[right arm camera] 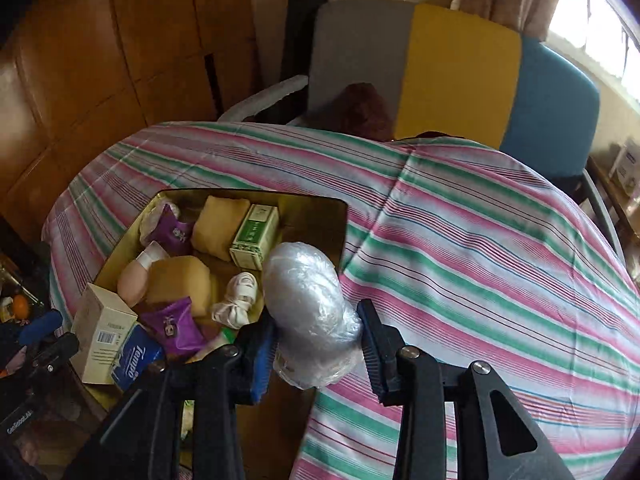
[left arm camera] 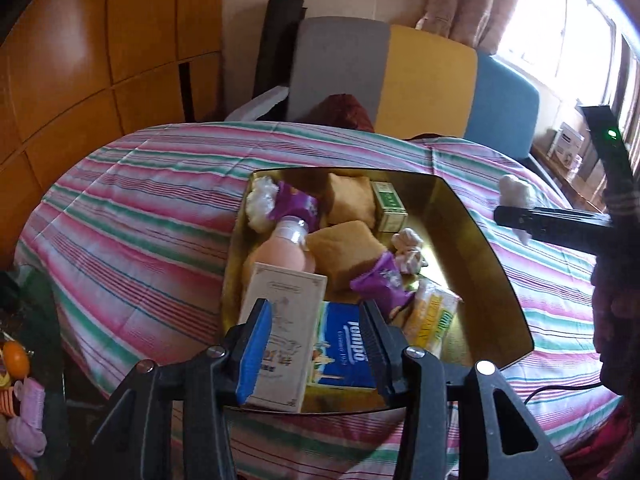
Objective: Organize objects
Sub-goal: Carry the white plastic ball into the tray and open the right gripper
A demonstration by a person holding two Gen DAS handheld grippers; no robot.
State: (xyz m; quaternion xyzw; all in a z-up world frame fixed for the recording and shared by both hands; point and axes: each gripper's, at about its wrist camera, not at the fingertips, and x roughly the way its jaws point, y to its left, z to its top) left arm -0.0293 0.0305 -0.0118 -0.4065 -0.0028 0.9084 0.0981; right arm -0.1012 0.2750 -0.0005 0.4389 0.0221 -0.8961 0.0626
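The right claw (right arm camera: 316, 346) is pinching a wad (right arm camera: 308, 312) wrapped in clear plastic, and it holds the wad up over the near right corner of the tray (right arm camera: 316, 208). The left claw (left arm camera: 316, 344) is spread a little with nothing between its pads; it hangs over the near end of the tray, right above a cream box (left arm camera: 280, 320) and a blue tissue pack (left arm camera: 344, 348). The gold tray lies on a bed with a striped sheet (right arm camera: 480, 240) in pink, green and white. Near the front of the tray there is also a yellow pack (left arm camera: 432, 316), just beside the blue one. A purple pouch (left arm camera: 380, 284) lies a bit further in, with a knotted white cloth (left arm camera: 408, 252) touching it. In the middle sit a pink bottle (left arm camera: 280, 256) on its side and a tan pad (left arm camera: 340, 248). Toward the far end are a second tan pad (left arm camera: 348, 196), a green and white box (left arm camera: 390, 206), one more purple pouch (left arm camera: 296, 200) and a white fluffy ball (left arm camera: 260, 200). In the left claw's view the right claw shows off to the right side, up above the sheet with the wad in it. Past the bed stands a headboard (left arm camera: 428, 76) in grey, yellow and blue. A wooden wardrobe (left arm camera: 100, 60) is on the left, and a bright window (left arm camera: 568, 20) with a curtain is on the right.
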